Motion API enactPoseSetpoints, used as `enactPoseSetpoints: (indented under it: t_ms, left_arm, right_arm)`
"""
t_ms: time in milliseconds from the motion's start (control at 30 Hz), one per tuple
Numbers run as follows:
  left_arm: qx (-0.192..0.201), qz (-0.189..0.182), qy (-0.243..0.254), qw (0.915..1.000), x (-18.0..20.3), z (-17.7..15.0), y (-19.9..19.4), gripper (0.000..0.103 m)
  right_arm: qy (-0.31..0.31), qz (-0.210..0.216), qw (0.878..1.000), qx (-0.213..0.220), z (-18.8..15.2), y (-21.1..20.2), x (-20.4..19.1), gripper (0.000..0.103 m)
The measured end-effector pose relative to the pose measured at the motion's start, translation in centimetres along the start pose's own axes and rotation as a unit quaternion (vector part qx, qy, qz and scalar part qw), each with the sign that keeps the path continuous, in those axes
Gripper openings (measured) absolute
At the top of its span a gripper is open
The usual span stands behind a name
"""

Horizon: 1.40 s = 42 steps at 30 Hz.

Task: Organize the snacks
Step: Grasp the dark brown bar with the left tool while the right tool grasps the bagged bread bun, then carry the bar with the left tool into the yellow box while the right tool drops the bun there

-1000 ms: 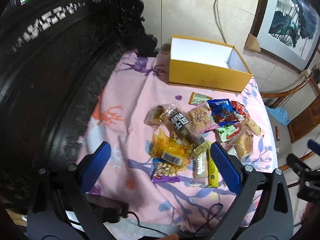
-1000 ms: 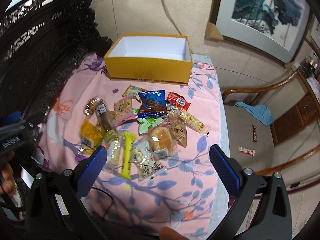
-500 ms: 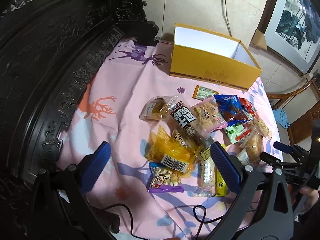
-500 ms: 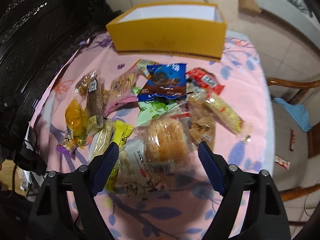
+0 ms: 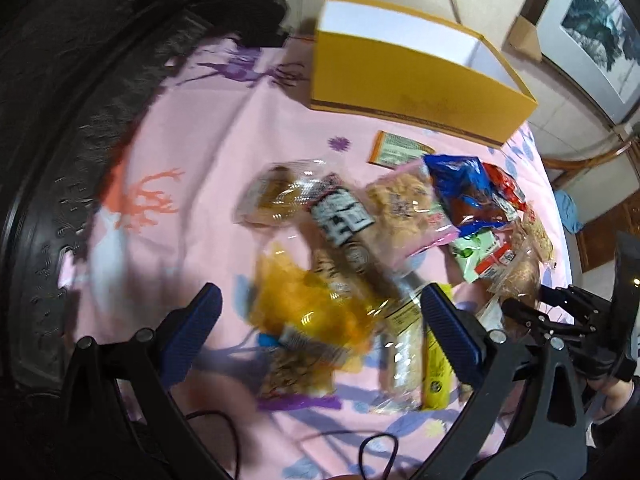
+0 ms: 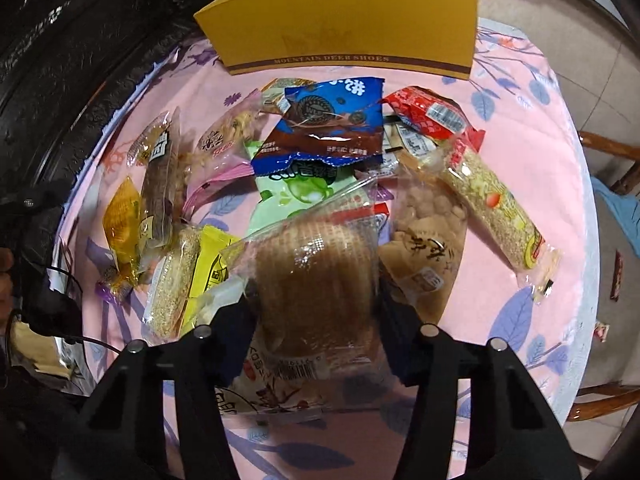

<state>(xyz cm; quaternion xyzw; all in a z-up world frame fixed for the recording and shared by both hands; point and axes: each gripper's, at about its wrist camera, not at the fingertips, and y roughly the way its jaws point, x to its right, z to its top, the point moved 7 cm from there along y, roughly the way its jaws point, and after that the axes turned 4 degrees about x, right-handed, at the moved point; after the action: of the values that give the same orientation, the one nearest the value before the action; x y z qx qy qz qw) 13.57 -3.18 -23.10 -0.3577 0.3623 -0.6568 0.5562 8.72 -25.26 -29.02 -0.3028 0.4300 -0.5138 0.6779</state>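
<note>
Several wrapped snacks lie heaped on a pink tablecloth (image 5: 192, 128) in front of an open yellow box (image 5: 400, 76) (image 6: 348, 28). My right gripper (image 6: 316, 292) is low over the near side of the heap. Its jaws are closing on a clear packet of brown bread (image 6: 316, 264), and both pads touch the wrapper. Behind the bread lie a blue cookie packet (image 6: 328, 128), a green packet (image 6: 296, 192) and a long grain bar (image 6: 496, 208). My left gripper (image 5: 320, 304) hangs open above a yellow packet (image 5: 304, 300) and a dark bar with a white label (image 5: 340, 220), touching neither.
Dark carved wooden furniture (image 5: 60, 120) borders the table's left side. A wooden chair (image 6: 608, 152) with a blue cloth (image 6: 624, 208) stands off the right edge. A black cable (image 5: 376, 448) trails over the near edge. A small wrapper (image 6: 618, 276) lies on the chair seat.
Both grippers have come down toward the snack heap. The right gripper's jaws have narrowed from wide open to the sides of the bread packet. The left gripper stays open.
</note>
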Motion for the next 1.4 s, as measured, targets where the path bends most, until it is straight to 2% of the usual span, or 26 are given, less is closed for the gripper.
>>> enactPoseSetpoints:
  t_ms: [267, 367, 500, 600, 733, 800, 967, 1200, 1400]
  left_arm:
    - [-0.038, -0.024, -0.001, 0.999, 3.4, 1.4, 5.7, 0.101]
    - [-0.064, -0.017, -0.005, 0.9978, 3.6, 0.9, 7.5, 0.099]
    - [-0.1, -0.028, -0.037, 0.9939, 3.1, -0.3, 9.3, 0.076]
    - [-0.089, -0.026, -0.042, 0.9948, 2.7, -0.4, 9.3, 0.065]
    - [-0.073, -0.038, -0.042, 0.9957, 2.0, -0.6, 8.4, 0.038]
    - [-0.065, -0.048, -0.03, 0.9963, 2.2, -0.8, 7.9, 0.033]
    - [-0.046, -0.063, -0.015, 0.9968, 2.4, -0.9, 6.1, 0.029]
    - [0.024, -0.082, 0.025, 0.996, 3.6, 2.3, 2.2, 0.028]
    - [0.011, -0.075, 0.0, 0.9971, 2.3, 1.8, 2.9, 0.027]
  right_arm:
    - [0.036, 0.006, 0.999, 0.021, -0.1, -2.1, -0.1, 0.054]
    - [0.044, 0.011, 0.999, 0.026, -0.1, -2.7, -0.2, 0.054]
    - [0.053, 0.016, 0.998, 0.029, 0.0, -3.2, 0.1, 0.054]
    - [0.056, 0.019, 0.998, 0.032, 0.1, -3.4, 0.1, 0.054]
    - [0.054, 0.023, 0.998, 0.038, 0.6, -3.8, -0.2, 0.054]
    - [0.05, 0.025, 0.998, 0.043, 0.9, -4.2, -0.4, 0.054]
    - [0.045, 0.028, 0.996, 0.071, 2.4, -6.1, -0.7, 0.054]
    - [0.027, 0.028, 0.992, 0.118, 6.2, -8.5, -1.1, 0.054]
    - [0.022, 0.033, 0.991, 0.126, 7.7, -8.5, -1.8, 0.054]
